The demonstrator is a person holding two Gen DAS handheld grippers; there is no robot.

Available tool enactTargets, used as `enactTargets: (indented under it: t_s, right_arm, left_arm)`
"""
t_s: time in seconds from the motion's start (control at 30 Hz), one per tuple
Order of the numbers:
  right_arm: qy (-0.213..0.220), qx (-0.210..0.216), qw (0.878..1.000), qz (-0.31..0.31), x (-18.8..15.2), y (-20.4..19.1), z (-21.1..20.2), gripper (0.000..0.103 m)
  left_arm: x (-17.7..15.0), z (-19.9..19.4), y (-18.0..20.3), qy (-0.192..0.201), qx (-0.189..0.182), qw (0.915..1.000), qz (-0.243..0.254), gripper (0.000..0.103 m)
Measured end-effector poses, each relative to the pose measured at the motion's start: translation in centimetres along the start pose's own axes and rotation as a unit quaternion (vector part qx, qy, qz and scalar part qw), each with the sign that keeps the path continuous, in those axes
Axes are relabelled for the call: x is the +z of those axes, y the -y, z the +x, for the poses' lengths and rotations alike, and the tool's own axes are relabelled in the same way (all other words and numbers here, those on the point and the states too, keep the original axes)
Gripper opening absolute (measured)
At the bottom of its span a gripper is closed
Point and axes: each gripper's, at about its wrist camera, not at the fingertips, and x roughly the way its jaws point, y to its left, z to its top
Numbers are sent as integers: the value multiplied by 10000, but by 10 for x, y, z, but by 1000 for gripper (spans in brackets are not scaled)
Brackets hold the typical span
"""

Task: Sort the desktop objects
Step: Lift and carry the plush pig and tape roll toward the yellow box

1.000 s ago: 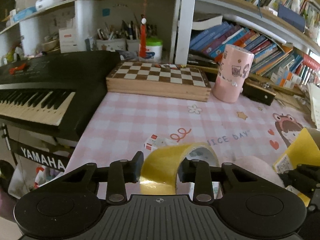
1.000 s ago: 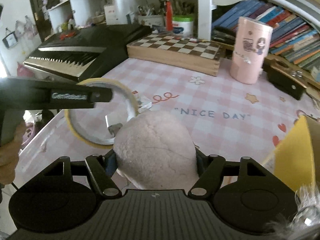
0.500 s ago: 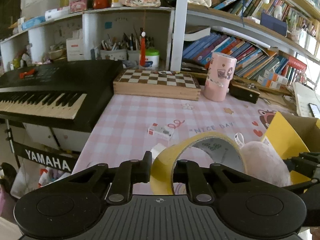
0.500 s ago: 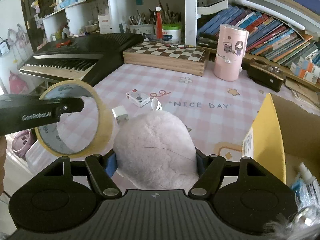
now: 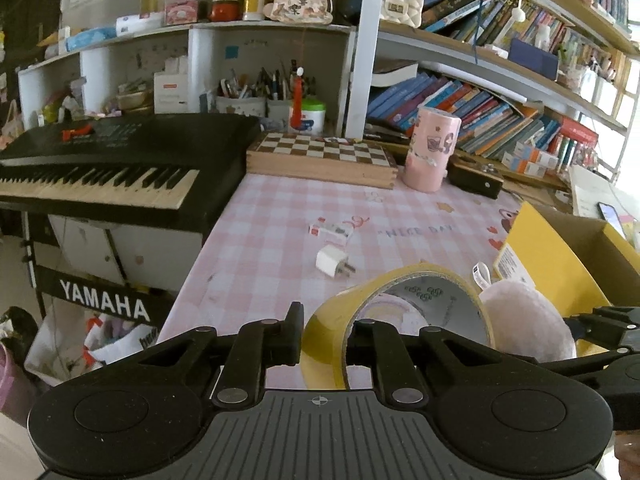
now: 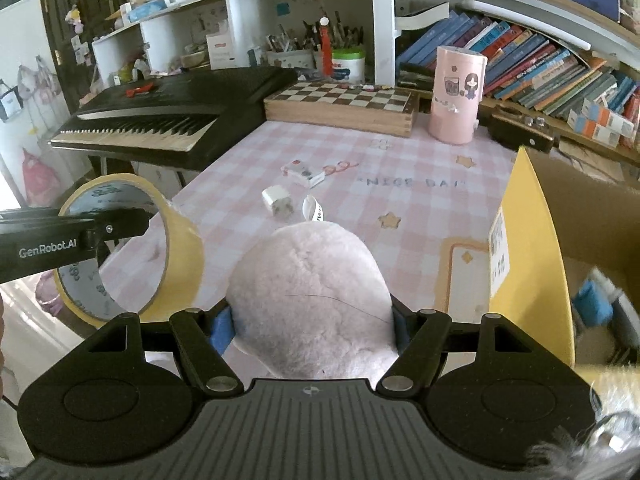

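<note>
My left gripper is shut on the wall of a yellow tape roll and holds it in the air above the table's near edge; the roll also shows in the right wrist view. My right gripper is shut on a pale pink plush toy, which also shows in the left wrist view. A yellow cardboard box stands open at the right with items inside. A white charger plug and a small white packet lie on the pink checked tablecloth.
A black Yamaha keyboard lies left of the table. A wooden chessboard box, a pink cylinder tin and a dark case stand at the back. Shelves of books and pen cups rise behind.
Both grippers have risen and drawn back from the table, carrying the tape roll and the plush toy. The charger plug has come into view, and more of the open box shows.
</note>
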Motion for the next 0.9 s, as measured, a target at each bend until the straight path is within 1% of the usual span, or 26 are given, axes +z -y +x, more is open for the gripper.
enactTargets:
  t_s: [0.2,0.5,0.63,0.9]
  right_arm:
    - [-30,-130,9999,106,-32,-22,-28,70]
    - [-89,-450,9977,503,-83,-40,-66,70]
    - [-147,-608,9949,790,-101,-42,-78,71]
    - [-336,-965,9833,1508,-127,-28,-100,71]
  left_arm:
    - [-25,-27,-9,-164,-157,9997,-9,14]
    - [-59,-59,-10,-294,-442,9981,297,14]
    - [-70,-66,-4,-379,-608,9960,527,14]
    - [-80,-76,19,-420,-1051,9887,981,14]
